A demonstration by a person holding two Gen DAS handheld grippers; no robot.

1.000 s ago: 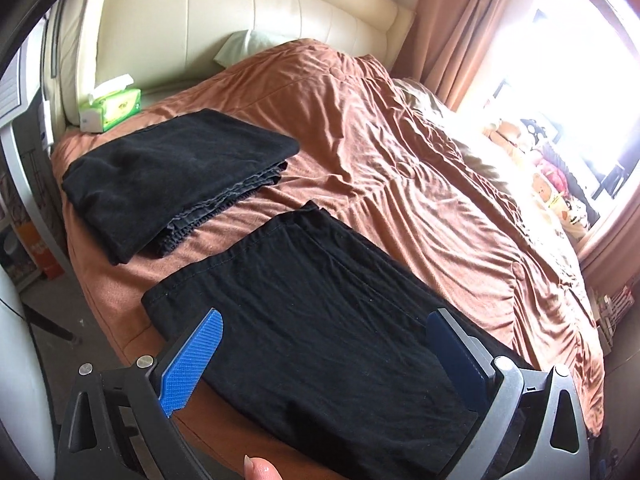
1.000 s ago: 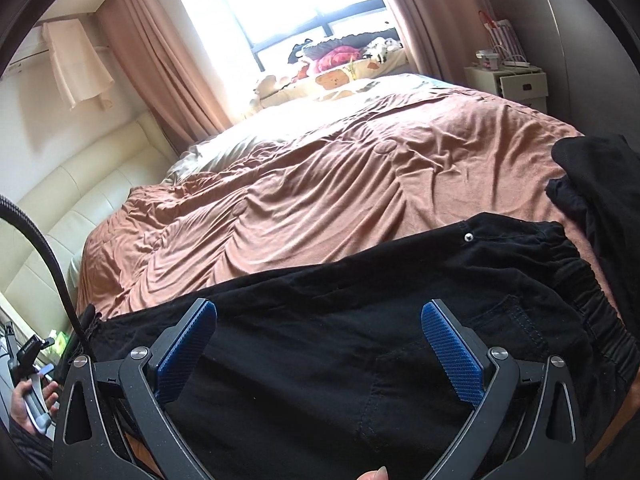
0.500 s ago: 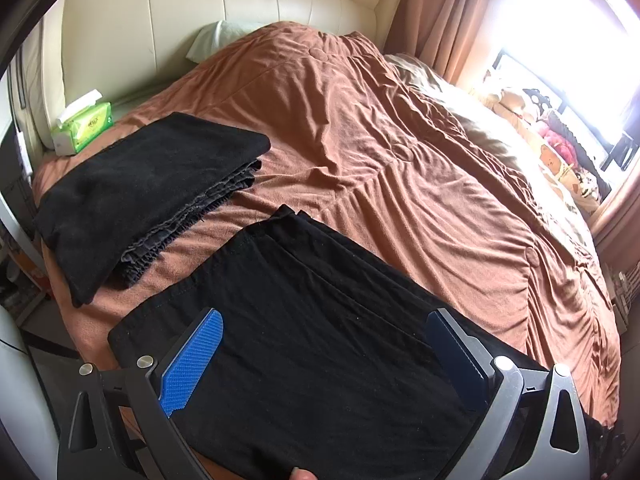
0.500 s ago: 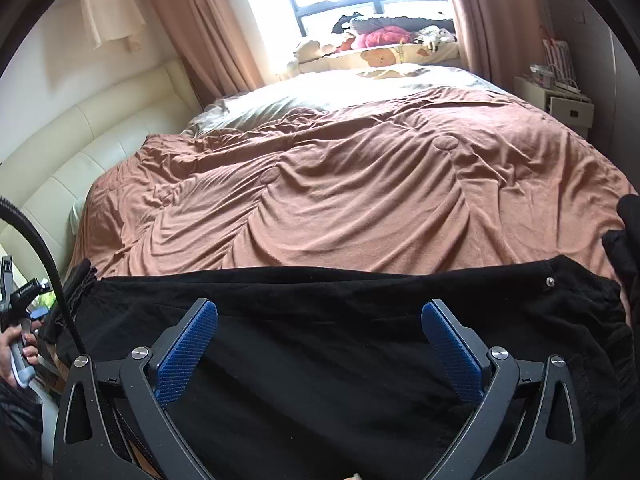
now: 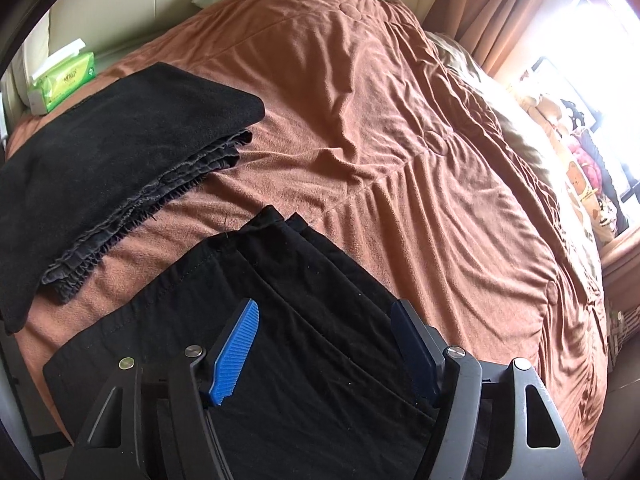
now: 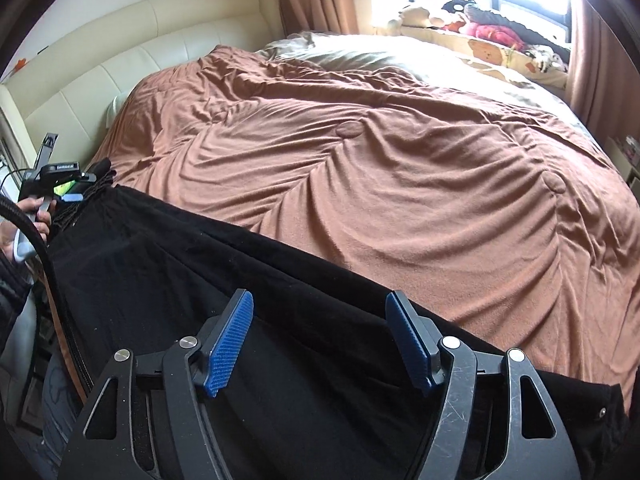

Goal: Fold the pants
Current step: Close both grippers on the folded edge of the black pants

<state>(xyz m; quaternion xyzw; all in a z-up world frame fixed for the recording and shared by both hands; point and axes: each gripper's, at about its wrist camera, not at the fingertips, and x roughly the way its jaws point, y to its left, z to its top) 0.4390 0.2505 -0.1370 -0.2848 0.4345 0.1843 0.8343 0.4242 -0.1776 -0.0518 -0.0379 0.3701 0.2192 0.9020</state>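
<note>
Black pants [image 5: 280, 320] lie flat along the near edge of the brown bedspread, leg ends toward the left. My left gripper [image 5: 324, 312] hovers low over the leg end, jaws open with nothing between them. In the right wrist view the same pants [image 6: 200, 280] stretch across the foreground. My right gripper [image 6: 320, 306] is open and empty just above their middle part. The waist with a metal button [image 6: 603, 413] lies at the lower right. The left gripper [image 6: 52, 184], held in a hand, shows at the far left.
A folded black garment [image 5: 112, 160] lies on the bed to the left of the pants. A green tissue pack [image 5: 60, 80] sits by the cream headboard [image 6: 160, 48]. Brown bedspread [image 6: 380, 168] spreads beyond the pants. Stuffed toys [image 6: 480, 24] line the window sill.
Both grippers have dropped closer to the pants and their jaws have narrowed somewhat. The right gripper has shifted left, away from the waist. The pants have not moved.
</note>
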